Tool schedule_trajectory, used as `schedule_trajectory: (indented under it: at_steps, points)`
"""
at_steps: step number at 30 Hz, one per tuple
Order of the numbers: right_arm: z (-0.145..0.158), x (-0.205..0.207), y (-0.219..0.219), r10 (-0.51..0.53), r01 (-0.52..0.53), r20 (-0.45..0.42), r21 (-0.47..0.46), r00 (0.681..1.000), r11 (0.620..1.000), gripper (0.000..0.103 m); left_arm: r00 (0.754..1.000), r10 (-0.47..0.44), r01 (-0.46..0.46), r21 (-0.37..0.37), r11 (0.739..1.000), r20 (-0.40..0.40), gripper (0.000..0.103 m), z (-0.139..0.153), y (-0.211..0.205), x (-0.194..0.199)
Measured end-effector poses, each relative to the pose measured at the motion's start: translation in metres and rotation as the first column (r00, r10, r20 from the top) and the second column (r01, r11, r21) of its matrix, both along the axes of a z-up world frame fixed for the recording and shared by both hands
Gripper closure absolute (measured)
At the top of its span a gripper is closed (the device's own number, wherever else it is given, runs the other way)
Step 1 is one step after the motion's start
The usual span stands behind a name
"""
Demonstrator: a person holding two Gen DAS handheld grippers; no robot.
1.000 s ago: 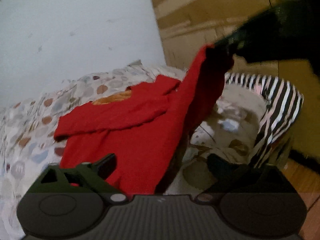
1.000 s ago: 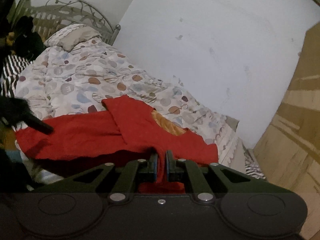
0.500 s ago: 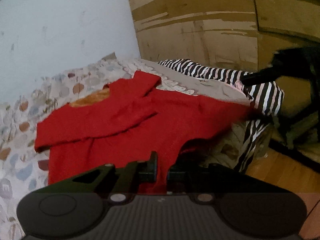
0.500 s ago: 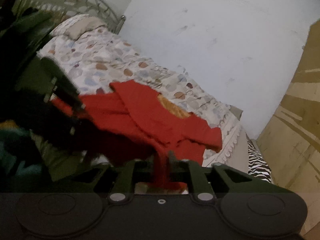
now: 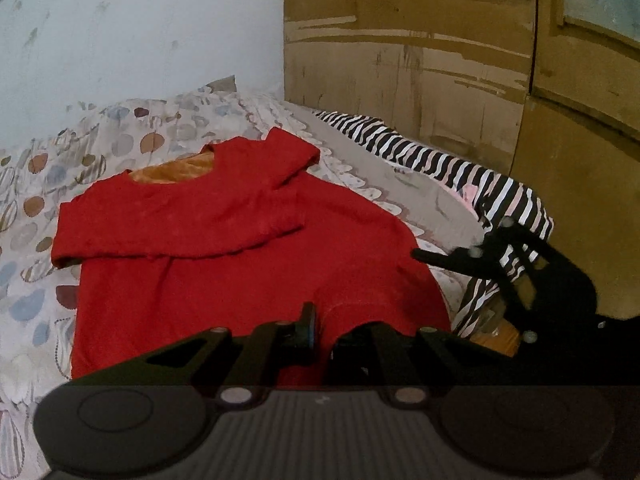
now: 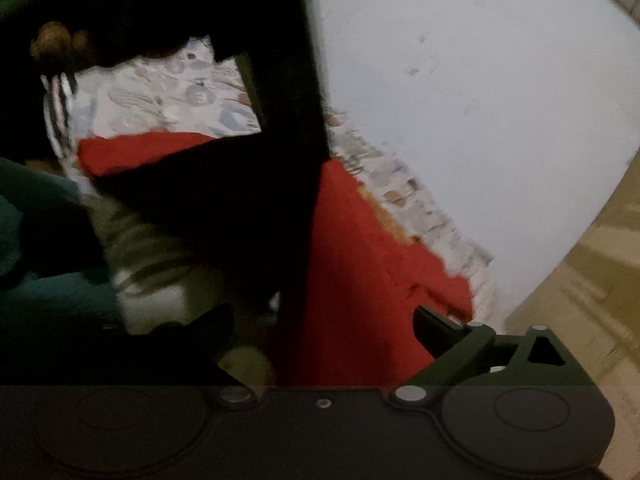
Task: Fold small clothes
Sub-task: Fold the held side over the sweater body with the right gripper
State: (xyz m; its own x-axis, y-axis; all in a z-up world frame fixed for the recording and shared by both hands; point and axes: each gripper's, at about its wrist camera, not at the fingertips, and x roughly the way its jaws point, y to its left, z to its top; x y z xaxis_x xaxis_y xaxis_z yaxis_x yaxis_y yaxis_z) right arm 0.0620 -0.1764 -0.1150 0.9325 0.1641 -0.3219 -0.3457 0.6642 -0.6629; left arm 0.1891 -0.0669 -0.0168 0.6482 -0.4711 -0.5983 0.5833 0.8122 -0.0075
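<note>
1. Closest in the left wrist view, the left gripper [image 5: 322, 330] is seen at 6 o'clock. Its two fingers are pinched tight on the near hem of the red top [image 5: 240, 248].
2. The red top is laid flat on the spotted bed cover [image 5: 80, 152]. It is spread from 6 o'clock up toward 11 o'clock. One sleeve is folded across the chest, and an orange lining is seen at the neck.
3. At 3 o'clock in that view, the right gripper [image 5: 492, 264] is seen just past the right edge of the top. Its jaws have just been opening and are spread wide. Nothing is held between them.
4. In the right wrist view, the picture is blurred. One finger [image 6: 432, 326] is seen at 4 o'clock, and the red top [image 6: 360, 280] is seen in front of it, not held.
5. A striped cloth [image 5: 460, 168] is draped over the bed's edge at 2 o'clock, past the top.
6. Farthest away, a white wall [image 5: 140, 40] is seen at 11 o'clock and a brown wooden wardrobe [image 5: 420, 60] at 1 o'clock.
</note>
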Motion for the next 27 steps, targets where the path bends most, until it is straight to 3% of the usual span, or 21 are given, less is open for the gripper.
schedule_trajectory:
  at_steps: [2,4,5,7,8,9,10,11,12,14,17,22,27]
  points:
    - [-0.009,0.005,0.009,-0.044,0.050,0.083,-0.076,0.996,0.996,0.022,1.000,-0.005,0.005,-0.008,1.000,0.011,0.095,0.000,0.003,-0.004]
    - [-0.014,0.010,0.010,-0.072,0.092,0.137,-0.148,0.988,0.985,0.044,1.000,-0.010,0.010,-0.016,1.000,0.012,0.095,-0.004,0.007,-0.007]
    - [-0.014,0.011,0.007,-0.078,0.103,0.152,-0.167,0.985,0.981,0.050,1.000,-0.009,0.009,-0.019,1.000,0.010,0.095,-0.006,0.008,-0.008]
    - [-0.011,0.013,-0.001,-0.081,0.108,0.154,-0.178,0.985,0.978,0.079,1.000,-0.010,0.011,-0.025,1.000,0.012,0.093,-0.013,0.010,-0.013]
    - [-0.008,0.012,-0.006,-0.071,0.096,0.143,-0.174,0.987,0.980,0.086,1.000,-0.009,0.010,-0.020,1.000,0.027,0.091,-0.017,0.010,-0.017]
    - [-0.003,0.011,-0.011,-0.063,0.085,0.132,-0.167,0.989,0.982,0.092,0.999,-0.003,0.003,-0.012,1.000,0.048,0.082,-0.020,0.008,-0.022]
    - [0.002,0.010,-0.015,-0.054,0.073,0.121,-0.156,0.991,0.985,0.091,0.997,0.007,-0.007,0.007,1.000,0.079,0.053,-0.024,0.006,-0.029]
    - [0.008,0.009,-0.019,-0.048,0.064,0.108,-0.146,0.993,0.987,0.092,0.994,0.018,-0.021,0.024,0.999,0.105,0.033,-0.028,0.003,-0.035]
    - [0.014,0.009,-0.023,-0.045,0.057,0.090,-0.132,0.995,0.990,0.092,0.990,0.039,-0.045,0.036,0.998,0.138,0.003,-0.032,0.000,-0.043]
    - [0.029,0.013,-0.027,-0.051,0.054,0.037,-0.085,0.998,0.995,0.092,0.977,0.080,-0.090,0.045,0.995,0.200,0.001,-0.040,-0.005,-0.055]
    - [0.046,0.021,-0.031,-0.050,0.049,-0.025,-0.031,0.998,0.998,0.093,0.977,0.051,-0.078,0.125,0.989,0.208,0.001,-0.055,-0.021,-0.061]
    - [0.074,0.026,-0.033,-0.037,0.039,-0.052,0.039,0.998,0.998,0.093,0.958,0.069,-0.146,0.267,0.953,0.277,0.000,-0.076,-0.049,-0.057]
    - [0.096,0.031,-0.034,-0.037,0.045,-0.072,0.112,0.997,0.993,0.093,0.930,0.164,-0.247,0.230,0.941,0.329,0.001,-0.069,-0.055,-0.040]
